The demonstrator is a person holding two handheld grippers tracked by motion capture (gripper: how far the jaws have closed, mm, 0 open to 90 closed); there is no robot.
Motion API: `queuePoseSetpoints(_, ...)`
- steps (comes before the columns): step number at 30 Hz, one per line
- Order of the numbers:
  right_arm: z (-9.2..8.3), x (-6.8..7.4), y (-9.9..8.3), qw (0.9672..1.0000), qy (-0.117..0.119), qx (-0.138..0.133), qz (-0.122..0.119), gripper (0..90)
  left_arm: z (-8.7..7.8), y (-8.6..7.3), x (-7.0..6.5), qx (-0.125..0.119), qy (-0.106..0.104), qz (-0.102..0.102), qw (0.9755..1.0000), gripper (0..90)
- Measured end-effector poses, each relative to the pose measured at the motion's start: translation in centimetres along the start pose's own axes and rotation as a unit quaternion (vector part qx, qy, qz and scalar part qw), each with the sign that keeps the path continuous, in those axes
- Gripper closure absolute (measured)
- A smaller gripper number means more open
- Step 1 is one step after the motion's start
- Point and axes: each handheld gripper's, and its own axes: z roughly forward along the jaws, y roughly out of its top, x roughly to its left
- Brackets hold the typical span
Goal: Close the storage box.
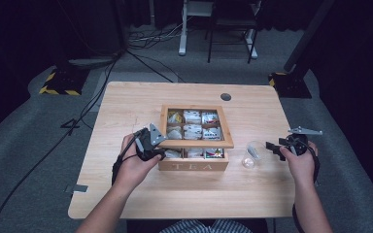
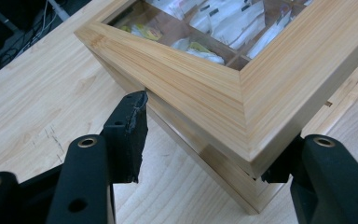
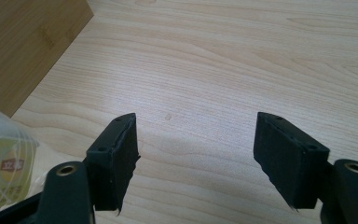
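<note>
A wooden tea box (image 1: 194,166) marked TEA stands mid-table, its compartments holding several tea bags (image 1: 192,130). Its glass-paned lid (image 1: 196,144) (image 2: 214,93) is tilted up a little at the front. My left gripper (image 1: 161,151) (image 2: 209,135) straddles the lid's front-left corner; one pad (image 2: 135,121) touches the lid's edge, while the other is hidden behind the corner. A clear plastic cup (image 1: 251,154) (image 3: 0,154) with a yellow tea packet in it lies right of the box. Just to the cup's right, my right gripper (image 1: 272,145) (image 3: 198,121) is open over bare wood.
The light wooden table (image 1: 126,107) has a round cable hole (image 1: 226,96) at the back. Bare tabletop lies to the left of and in front of the box. Beyond the table are grey carpet, floor cables (image 1: 92,97) and desk legs (image 1: 182,29).
</note>
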Motion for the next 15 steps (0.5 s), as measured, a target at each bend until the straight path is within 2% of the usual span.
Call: queuePoseSetpoints(15,0.51,-0.12,-0.1,1.0,0.0,0.008,0.003,31.1,0.37,-0.2,-0.32,0.031,-0.02,0.005,0.9993,43.8)
